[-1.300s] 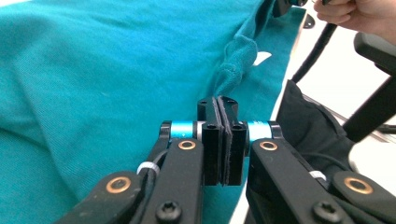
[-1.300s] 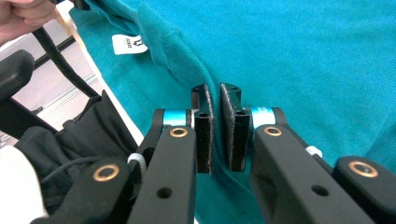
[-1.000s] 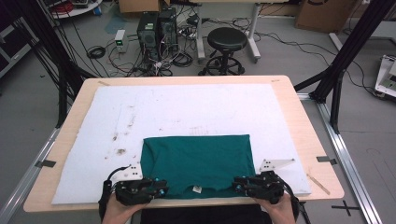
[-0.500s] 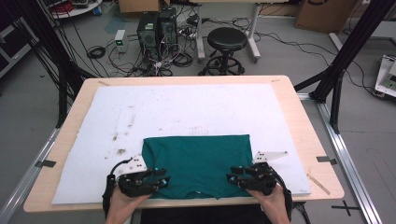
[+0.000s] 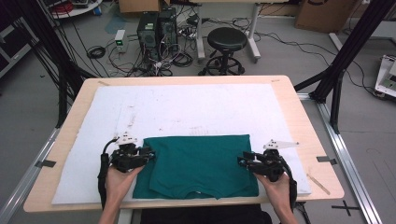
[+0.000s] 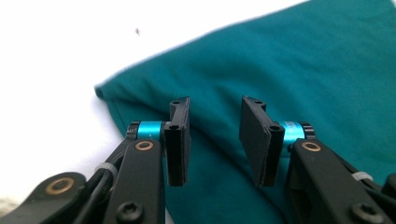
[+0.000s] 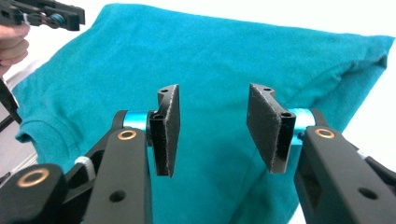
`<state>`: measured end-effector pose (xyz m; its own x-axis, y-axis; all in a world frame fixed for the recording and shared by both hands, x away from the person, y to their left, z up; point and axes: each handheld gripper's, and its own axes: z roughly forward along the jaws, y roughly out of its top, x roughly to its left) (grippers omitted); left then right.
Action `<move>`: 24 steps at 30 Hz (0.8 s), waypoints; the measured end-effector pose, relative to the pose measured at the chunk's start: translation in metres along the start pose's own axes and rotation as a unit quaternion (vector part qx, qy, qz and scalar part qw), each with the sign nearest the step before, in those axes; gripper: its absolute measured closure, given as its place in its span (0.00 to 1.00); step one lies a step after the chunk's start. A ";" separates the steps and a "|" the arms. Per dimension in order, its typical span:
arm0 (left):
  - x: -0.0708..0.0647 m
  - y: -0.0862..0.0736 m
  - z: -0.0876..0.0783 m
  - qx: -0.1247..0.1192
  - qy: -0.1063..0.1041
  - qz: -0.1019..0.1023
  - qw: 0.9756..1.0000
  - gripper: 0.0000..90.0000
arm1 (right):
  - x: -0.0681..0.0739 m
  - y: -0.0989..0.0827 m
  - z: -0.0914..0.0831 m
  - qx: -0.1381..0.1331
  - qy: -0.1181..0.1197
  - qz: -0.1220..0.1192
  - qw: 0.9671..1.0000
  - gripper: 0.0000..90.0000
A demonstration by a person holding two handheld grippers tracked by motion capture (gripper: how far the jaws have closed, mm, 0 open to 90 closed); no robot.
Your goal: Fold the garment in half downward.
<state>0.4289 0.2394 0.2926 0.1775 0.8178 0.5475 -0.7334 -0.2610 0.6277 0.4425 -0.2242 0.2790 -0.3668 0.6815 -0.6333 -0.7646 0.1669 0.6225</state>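
A teal T-shirt point(image 5: 198, 165) is seen folded into a compact rectangle on the white padded mat point(image 5: 187, 109) at the near edge of the wooden table point(image 5: 299, 116), its collar turned toward the person. At the left, the left gripper point(image 5: 148, 155) is held just above the garment's left edge, its jaws parted with nothing between them; in the left gripper view the black pads point(image 6: 179, 140) are shown standing clear over the cloth point(image 6: 289, 70), the jaws having just been opening. At the centre, the shirt is laid flat, the sleeves tucked in, though the near left corner is seen flaring slightly beyond the fold. At the right, the right gripper point(image 5: 243, 162) is poised at the shirt's right edge, its jaws likewise apart and empty, having just been opening, with the fabric point(image 7: 224, 56) lying loose beneath the pads point(image 7: 166, 130). A fold is judged to be completed and the cloth released on both sides; what may be left is a further fold to halve the bundle, or a tidying of the uneven near edge.
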 end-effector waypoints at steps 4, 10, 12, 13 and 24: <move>-0.004 -0.004 0.006 0.009 -0.013 0.010 1.000 0.81 | 0.000 -0.002 0.000 0.003 -0.003 0.000 1.000 0.62; -0.001 -0.004 -0.003 -0.008 0.006 0.014 1.000 0.97 | 0.000 -0.002 0.001 0.004 -0.002 -0.002 1.000 0.61; 0.002 -0.004 -0.007 -0.015 0.009 0.008 1.000 0.97 | -0.001 -0.002 0.000 0.004 -0.002 -0.001 1.000 0.61; 0.003 -0.004 -0.008 -0.019 0.011 0.006 1.000 0.97 | -0.001 -0.002 0.000 0.002 -0.003 -0.002 1.000 0.61; 0.010 -0.003 -0.015 -0.045 -0.007 0.001 0.999 0.69 | -0.007 -0.002 -0.001 -0.001 -0.015 0.000 1.000 0.56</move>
<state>0.4228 0.2559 0.2874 0.1853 0.8100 0.5564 -0.7891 -0.2148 0.5755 0.4458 -0.2298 0.2818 -0.3501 0.7026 -0.6195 -0.7655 0.1665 0.6215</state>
